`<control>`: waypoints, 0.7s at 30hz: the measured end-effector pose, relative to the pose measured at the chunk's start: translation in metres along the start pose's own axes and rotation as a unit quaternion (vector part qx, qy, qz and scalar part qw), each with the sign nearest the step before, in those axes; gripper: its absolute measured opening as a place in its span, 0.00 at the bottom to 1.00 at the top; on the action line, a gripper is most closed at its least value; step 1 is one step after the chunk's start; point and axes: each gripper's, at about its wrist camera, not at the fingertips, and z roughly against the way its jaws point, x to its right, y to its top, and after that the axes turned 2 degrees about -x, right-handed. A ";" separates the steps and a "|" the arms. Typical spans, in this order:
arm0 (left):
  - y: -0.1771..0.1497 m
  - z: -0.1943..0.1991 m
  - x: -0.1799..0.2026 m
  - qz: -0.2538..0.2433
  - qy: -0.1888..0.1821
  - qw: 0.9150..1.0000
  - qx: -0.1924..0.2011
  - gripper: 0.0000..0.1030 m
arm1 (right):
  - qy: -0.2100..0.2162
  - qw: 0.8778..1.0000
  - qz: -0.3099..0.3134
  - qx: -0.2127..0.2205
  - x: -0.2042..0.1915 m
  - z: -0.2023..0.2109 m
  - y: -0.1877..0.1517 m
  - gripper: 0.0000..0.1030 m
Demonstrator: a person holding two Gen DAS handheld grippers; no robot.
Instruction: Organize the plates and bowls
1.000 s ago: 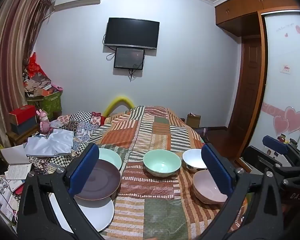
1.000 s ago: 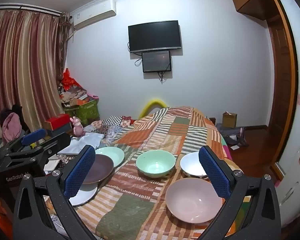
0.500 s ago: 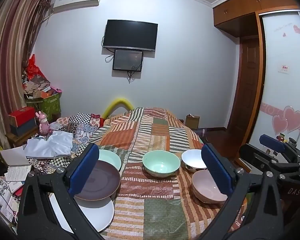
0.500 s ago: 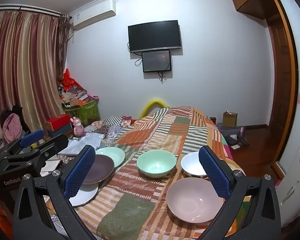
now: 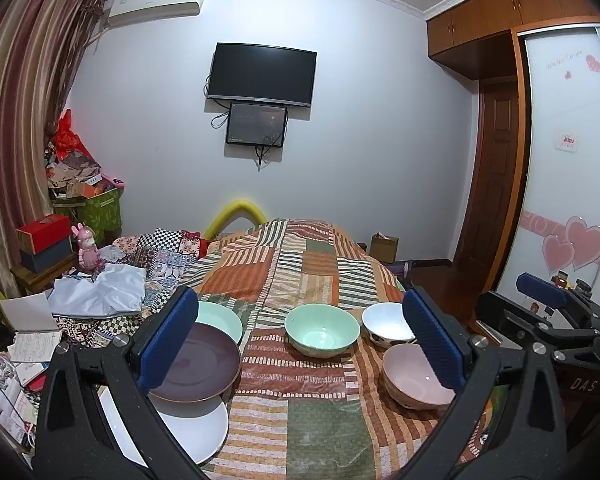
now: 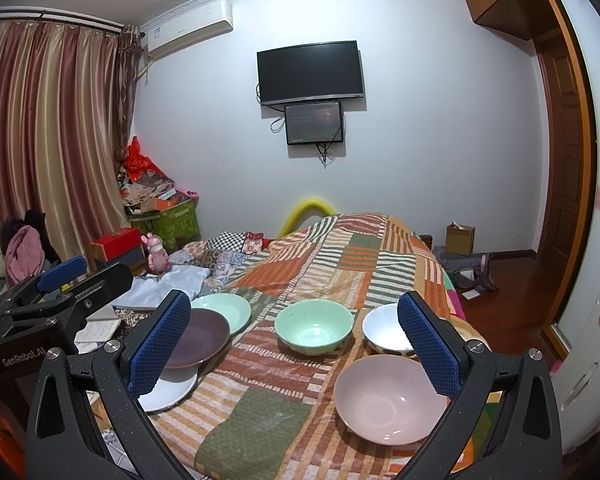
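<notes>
On the patchwork bedspread (image 6: 300, 380) your plates lie left and bowls right, nothing stacked yet, both the left gripper (image 5: 300, 344) and right gripper (image 6: 294, 344) wide open and empty, so next lower onto the pink bowl (image 6: 388, 398).

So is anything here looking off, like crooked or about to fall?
Yes: the white plate lies at the near left edge of the bed, and the brown plate rests tilted across it and the green plate. It is an uneven pile. The bowls sit upright; nothing is spilled or broken.
</notes>
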 end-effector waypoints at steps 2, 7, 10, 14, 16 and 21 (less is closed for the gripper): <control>0.000 0.001 -0.002 0.001 0.000 1.000 0.002 1.00 | 0.000 1.000 0.000 0.000 0.000 0.000 0.000 1.00; 0.000 0.003 -0.002 0.000 0.001 1.000 0.008 1.00 | -0.001 1.000 0.000 0.000 0.001 0.000 -0.003 1.00; 0.001 0.004 -0.002 -0.001 0.001 1.000 0.010 1.00 | 0.000 1.000 -0.001 0.000 -0.001 0.001 -0.003 1.00; -0.001 0.005 -0.004 0.000 0.000 1.000 0.014 1.00 | 0.000 1.000 0.000 -0.001 -0.001 0.000 -0.002 1.00; -0.001 0.006 -0.004 0.000 -0.001 1.000 0.015 1.00 | -0.002 1.000 0.001 -0.002 -0.001 -0.001 -0.002 1.00; -0.002 0.008 -0.003 -0.002 -0.002 1.000 0.016 1.00 | -0.002 1.000 0.001 -0.002 -0.001 -0.001 -0.002 1.00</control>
